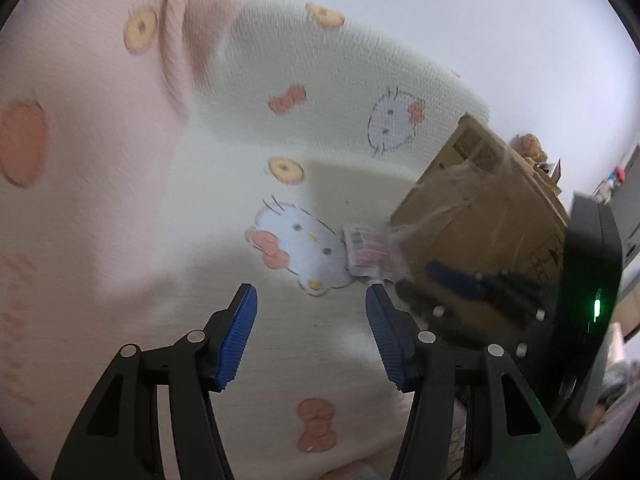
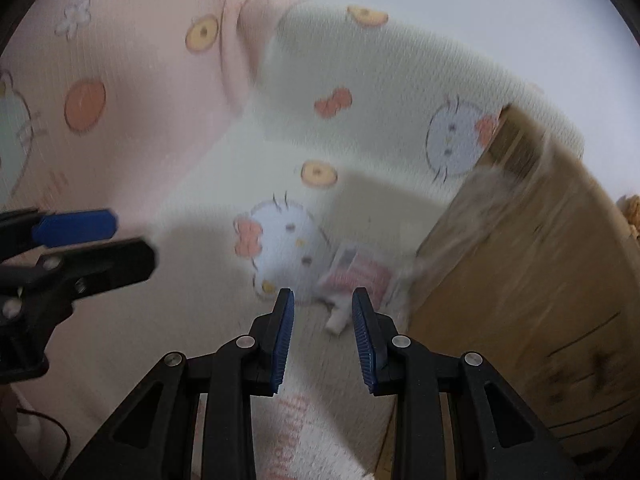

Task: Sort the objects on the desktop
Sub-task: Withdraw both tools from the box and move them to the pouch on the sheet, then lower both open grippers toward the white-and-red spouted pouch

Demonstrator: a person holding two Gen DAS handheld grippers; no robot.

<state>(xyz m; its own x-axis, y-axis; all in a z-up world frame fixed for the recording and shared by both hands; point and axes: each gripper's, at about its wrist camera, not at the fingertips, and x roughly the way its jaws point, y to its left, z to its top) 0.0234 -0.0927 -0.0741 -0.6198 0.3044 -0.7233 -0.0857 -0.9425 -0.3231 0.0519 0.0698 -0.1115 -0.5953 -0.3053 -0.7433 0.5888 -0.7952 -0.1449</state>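
A small pink and white packet (image 1: 366, 250) lies on a cartoon-cat printed blanket (image 1: 320, 128), against the foot of a cardboard box (image 1: 488, 216). It also shows in the right wrist view (image 2: 358, 270), with a small white piece (image 2: 336, 320) beside it. My left gripper (image 1: 312, 292) is open and empty, above the blanket, short of the packet. My right gripper (image 2: 323, 296) is open and empty, just in front of the packet; the white piece lies between its tips. The left gripper also shows at the left of the right wrist view (image 2: 92, 240).
The taped cardboard box (image 2: 540, 280) stands close on the right. The blanket (image 2: 360, 80) rises in folds behind and to the left. The right gripper's body (image 1: 540, 300) with a green light sits at the right of the left wrist view. Cluttered shelves show far right.
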